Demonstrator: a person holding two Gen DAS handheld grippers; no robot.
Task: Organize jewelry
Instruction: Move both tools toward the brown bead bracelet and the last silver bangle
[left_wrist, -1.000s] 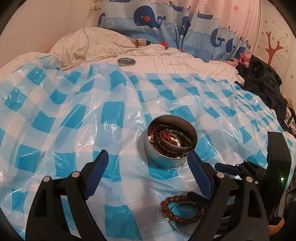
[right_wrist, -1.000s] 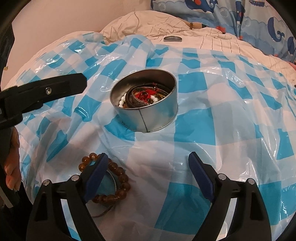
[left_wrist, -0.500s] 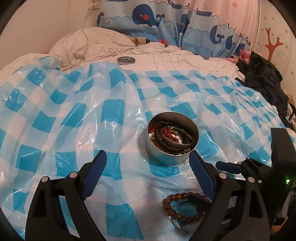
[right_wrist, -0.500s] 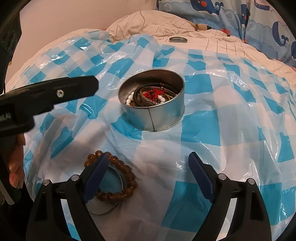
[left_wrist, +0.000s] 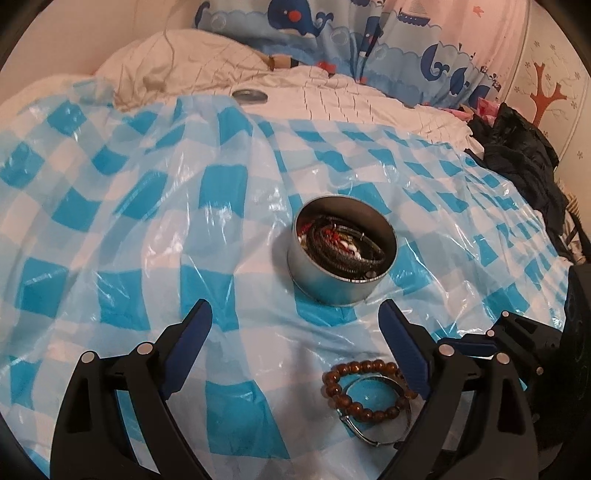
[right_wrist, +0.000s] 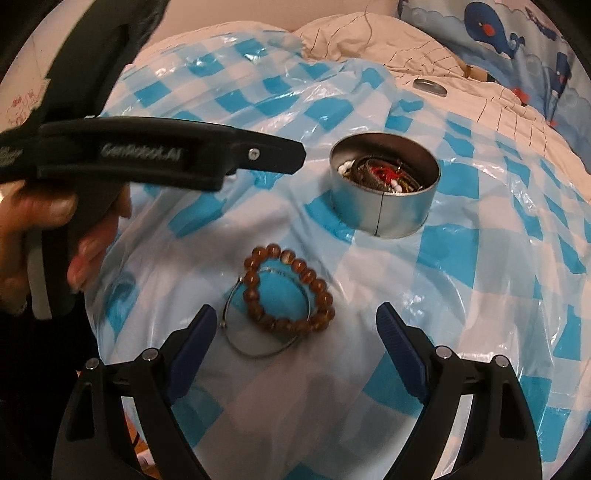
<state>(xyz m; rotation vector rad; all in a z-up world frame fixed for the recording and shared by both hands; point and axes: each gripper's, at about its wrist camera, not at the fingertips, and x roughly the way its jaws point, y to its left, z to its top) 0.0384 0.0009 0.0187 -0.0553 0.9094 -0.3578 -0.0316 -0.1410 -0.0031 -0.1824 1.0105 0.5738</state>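
We see a bed covered by a blue-and-white checked plastic sheet (left_wrist: 155, 229), with a round metal tin (left_wrist: 341, 254) standing upright on it. The tin is open at the top and holds a tangle of jewelry (left_wrist: 343, 245): dark bands, red cord and some white beads. In the right wrist view the same tin (right_wrist: 384, 192) sits above and to the right of the loose pieces.

A brown bead bracelet (right_wrist: 288, 291) lies flat on the sheet, apart from the tin and nearer to us. A thin metal bangle (right_wrist: 258, 332) lies overlapping it, partly under the beads. In the left wrist view the bracelet (left_wrist: 364, 387) and bangle (left_wrist: 364, 430) lie at the lower right, just beside the inner face of that claw's right finger.

Our left claw (left_wrist: 295, 328) stands wide open and has hold of nothing; only sheet shows between its blue pads. Our right claw (right_wrist: 295, 332) is also spread wide and empty, with the bracelet and bangle lying between and just beyond its fingertips, touched by neither pad.

In the right wrist view the left tool shows from the side, gripped by a hand (right_wrist: 48, 240).

Beyond the sheet a flat round lid (left_wrist: 249, 96) rests on the pale quilt (left_wrist: 332, 96), well apart from the tin. A whale-print curtain (left_wrist: 369, 40) hangs behind, and dark clothing (left_wrist: 517, 162) is heaped at the right edge.
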